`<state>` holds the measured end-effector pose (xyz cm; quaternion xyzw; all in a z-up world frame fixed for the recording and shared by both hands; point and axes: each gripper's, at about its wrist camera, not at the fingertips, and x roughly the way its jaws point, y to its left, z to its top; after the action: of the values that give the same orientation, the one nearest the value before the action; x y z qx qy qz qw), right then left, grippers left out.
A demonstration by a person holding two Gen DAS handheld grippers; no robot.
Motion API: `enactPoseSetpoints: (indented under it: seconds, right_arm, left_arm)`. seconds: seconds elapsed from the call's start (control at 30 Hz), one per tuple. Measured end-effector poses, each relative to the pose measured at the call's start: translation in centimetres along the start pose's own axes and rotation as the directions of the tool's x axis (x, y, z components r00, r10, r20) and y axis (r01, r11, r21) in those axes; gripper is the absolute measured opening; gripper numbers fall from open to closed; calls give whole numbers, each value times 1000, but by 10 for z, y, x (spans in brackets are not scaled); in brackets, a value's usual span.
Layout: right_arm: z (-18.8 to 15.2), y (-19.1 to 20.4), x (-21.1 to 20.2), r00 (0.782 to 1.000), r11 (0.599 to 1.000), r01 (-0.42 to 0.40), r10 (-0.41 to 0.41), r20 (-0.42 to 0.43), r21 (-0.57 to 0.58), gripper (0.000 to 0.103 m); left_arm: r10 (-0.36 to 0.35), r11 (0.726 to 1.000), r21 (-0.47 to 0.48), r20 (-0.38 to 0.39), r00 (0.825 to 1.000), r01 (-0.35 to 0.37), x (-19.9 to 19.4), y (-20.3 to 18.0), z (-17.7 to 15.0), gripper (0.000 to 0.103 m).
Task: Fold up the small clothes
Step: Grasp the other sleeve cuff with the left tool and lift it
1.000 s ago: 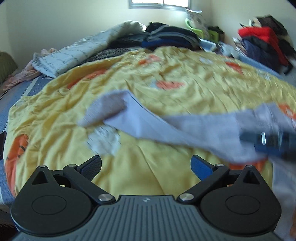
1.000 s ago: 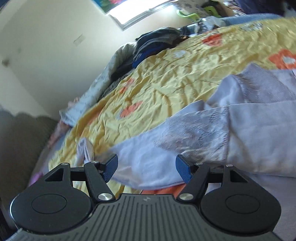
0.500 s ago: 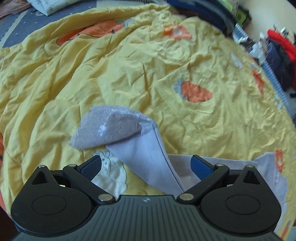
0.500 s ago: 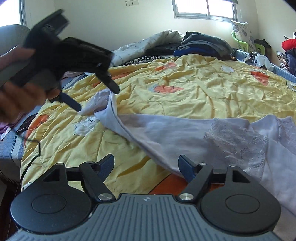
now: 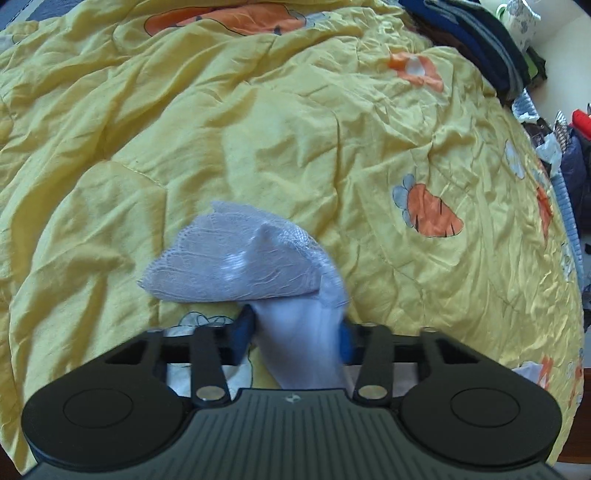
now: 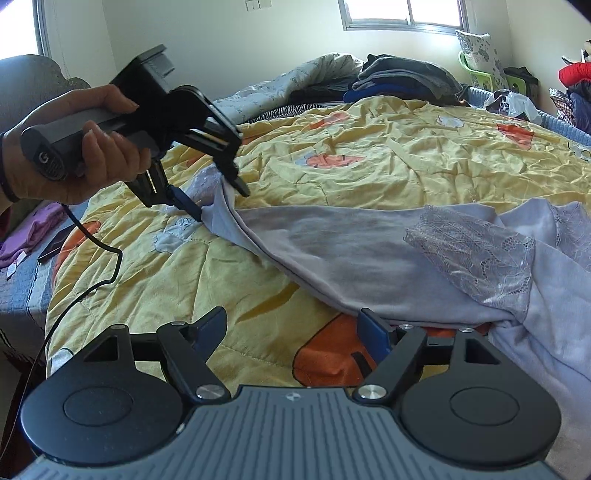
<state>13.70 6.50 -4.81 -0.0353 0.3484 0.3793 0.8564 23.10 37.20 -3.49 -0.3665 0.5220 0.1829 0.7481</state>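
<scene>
1. The left hand-held gripper (image 5: 295,332) sits at the lower centre of the left wrist view. Its jaws have just been closing, and its blue pads (image 5: 243,332) now pinch a fold of the pale lilac garment (image 5: 240,258).
2. Above that grip, a lace-edged corner of the garment bunches up, lying on the yellow quilt (image 5: 295,129).
3. In the right wrist view the left hand-held gripper (image 6: 221,199) appears at the upper left, held by a person's hand (image 6: 92,155), with a black cable (image 6: 92,266) trailing down from it.
4. From that grip the garment (image 6: 369,251) stretches across the quilt (image 6: 369,147) towards the lower right of the frame, where a lace panel (image 6: 480,258) lies over its plain cloth.
5. The right hand-held gripper (image 6: 295,328) at the bottom of its own view stands released, jaws wide. Its right blue pad (image 6: 373,332) is just at the garment's near edge; whether it touches I cannot tell. The left pad is over bare quilt.
6. The quilt carries orange carrot prints (image 5: 432,214). Folded dark clothes (image 6: 399,79) are stacked at the far end of the bed, below a window (image 6: 402,14).
</scene>
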Motion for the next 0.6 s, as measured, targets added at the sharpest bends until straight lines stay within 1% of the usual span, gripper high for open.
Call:
enactPoseSetpoints:
  seconds: [0.03, 0.07, 0.13, 0.2, 0.23, 0.3, 0.33, 0.37, 0.43, 0.47, 0.5, 0.53, 0.6]
  right_arm:
    - [-1, 0, 1, 1000, 1000, 0, 0, -1, 8, 77]
    - [-1, 0, 2, 1000, 1000, 0, 0, -3, 14, 77]
    - [-2, 2, 2, 1000, 1000, -4, 4, -3, 13, 77]
    - [-3, 5, 1, 1000, 1000, -9, 9, -3, -2, 78]
    - [-3, 7, 0, 1000, 1000, -9, 9, -3, -9, 78]
    - [-3, 9, -2, 1000, 1000, -9, 9, -2, -18, 78]
    - [-3, 10, -3, 1000, 1000, -10, 10, 1, -20, 78]
    - [-3, 10, -4, 1000, 1000, -13, 13, 3, -19, 78]
    - [-4, 11, -4, 1000, 1000, -20, 20, 4, -17, 78]
    - [-5, 11, -4, 1000, 1000, -21, 21, 1, -16, 78]
    - [-6, 12, -4, 1000, 1000, -21, 21, -3, -16, 78]
    - [-7, 12, -3, 1000, 1000, -21, 21, -8, -17, 78]
    - [-9, 15, -2, 1000, 999, -20, 20, -15, -26, 78]
  left_arm:
    - [-18, 1000, -17, 12, 1000, 18, -3, 5, 0, 18]
    - [-38, 999, -27, 30, 999, 39, -7, 10, -3, 14]
    - [-70, 997, -16, 92, 993, 71, -18, 17, -15, 9]
    - [-116, 993, 16, 170, 979, 115, -33, 23, -33, 8]
    - [-146, 989, 29, 203, 968, 143, -40, 28, -44, 8]
    - [-207, 978, 49, 264, 942, 202, -54, 40, -67, 8]
    - [-242, 970, 55, 300, 923, 237, -60, 50, -80, 7]
    - [-257, 966, 58, 326, 910, 252, -63, 58, -90, 7]
    - [-258, 965, 54, 390, 884, 258, -64, 75, -108, 7]
    - [-263, 963, 54, 404, 876, 265, -61, 82, -113, 7]
    - [-272, 960, 53, 411, 870, 275, -55, 91, -118, 7]
    - [-266, 961, 45, 408, 873, 272, -50, 97, -121, 7]
    - [-252, 961, -5, 398, 882, 277, -41, 108, -123, 7]
